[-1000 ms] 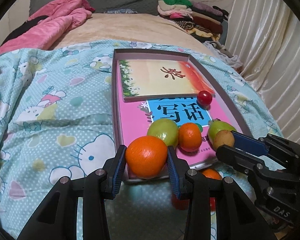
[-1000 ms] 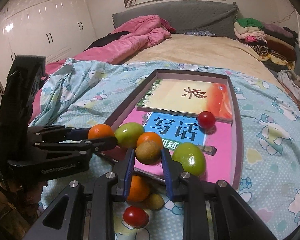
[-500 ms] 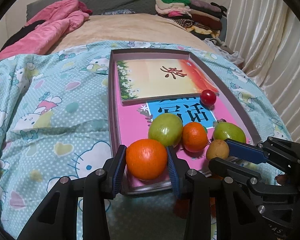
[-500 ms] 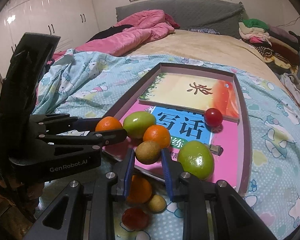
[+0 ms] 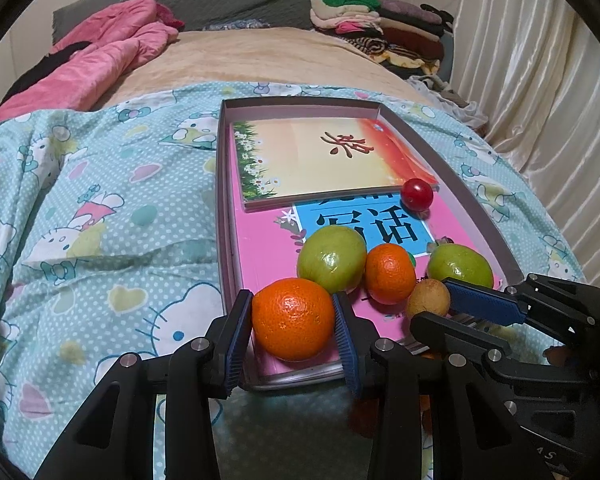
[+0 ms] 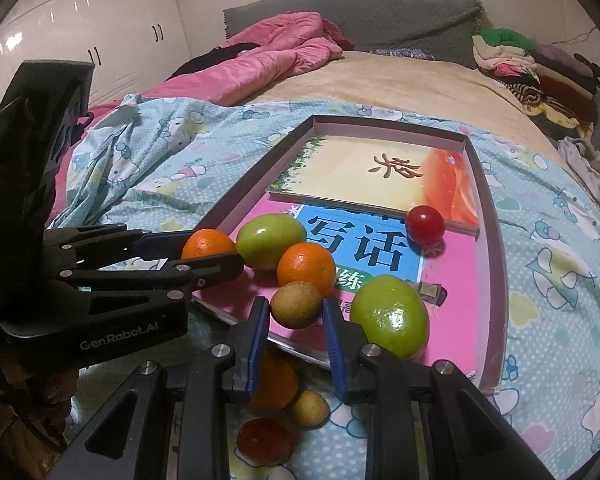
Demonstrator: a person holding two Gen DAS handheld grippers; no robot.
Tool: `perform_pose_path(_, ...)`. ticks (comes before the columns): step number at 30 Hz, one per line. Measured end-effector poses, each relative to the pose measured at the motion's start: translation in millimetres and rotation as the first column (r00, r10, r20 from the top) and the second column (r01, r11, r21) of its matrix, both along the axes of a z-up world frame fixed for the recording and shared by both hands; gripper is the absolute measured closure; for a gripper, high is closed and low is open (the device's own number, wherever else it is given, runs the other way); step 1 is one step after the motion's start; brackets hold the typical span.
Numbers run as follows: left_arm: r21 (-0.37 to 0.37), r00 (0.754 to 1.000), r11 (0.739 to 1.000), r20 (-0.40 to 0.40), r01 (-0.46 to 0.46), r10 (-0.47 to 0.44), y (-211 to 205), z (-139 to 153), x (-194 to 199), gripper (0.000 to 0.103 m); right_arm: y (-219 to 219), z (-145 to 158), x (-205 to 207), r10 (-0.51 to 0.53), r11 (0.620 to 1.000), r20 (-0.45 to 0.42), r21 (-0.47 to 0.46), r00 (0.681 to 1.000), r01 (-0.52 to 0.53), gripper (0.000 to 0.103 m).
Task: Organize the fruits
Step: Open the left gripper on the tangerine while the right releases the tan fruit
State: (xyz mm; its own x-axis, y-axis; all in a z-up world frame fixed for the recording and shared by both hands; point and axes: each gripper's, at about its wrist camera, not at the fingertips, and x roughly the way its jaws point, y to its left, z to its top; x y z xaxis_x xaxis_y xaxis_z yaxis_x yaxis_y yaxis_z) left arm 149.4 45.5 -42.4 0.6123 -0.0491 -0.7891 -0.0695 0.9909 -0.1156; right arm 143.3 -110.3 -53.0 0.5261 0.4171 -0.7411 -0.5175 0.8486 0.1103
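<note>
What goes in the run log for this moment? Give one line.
left gripper: shut on orange | right gripper: shut on brown fruit | both over tray near edge | fruits left on bedsheet

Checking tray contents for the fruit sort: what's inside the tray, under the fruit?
Inside the tray: a pink book with a yellow-orange book overlapping its far end. The loose fruit sits on the pink book. The tray floor beneath the books is covered.

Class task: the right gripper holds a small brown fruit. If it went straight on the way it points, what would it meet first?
Probably the small orange just beyond the brown fruit in the right gripper, on the pink book; depth is uncertain.
</note>
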Motion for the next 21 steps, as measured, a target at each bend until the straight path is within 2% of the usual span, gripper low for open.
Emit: perform_pose_path(21, 0.008, 1.000, 1.000, 0.000, 0.002, -0.002, -0.2, -0.9, -1.0, 0.062, -2.6, 0.0, 1.8, -0.006, 1.000, -0.019, 0.025, 1.000, 0.006, 0.074)
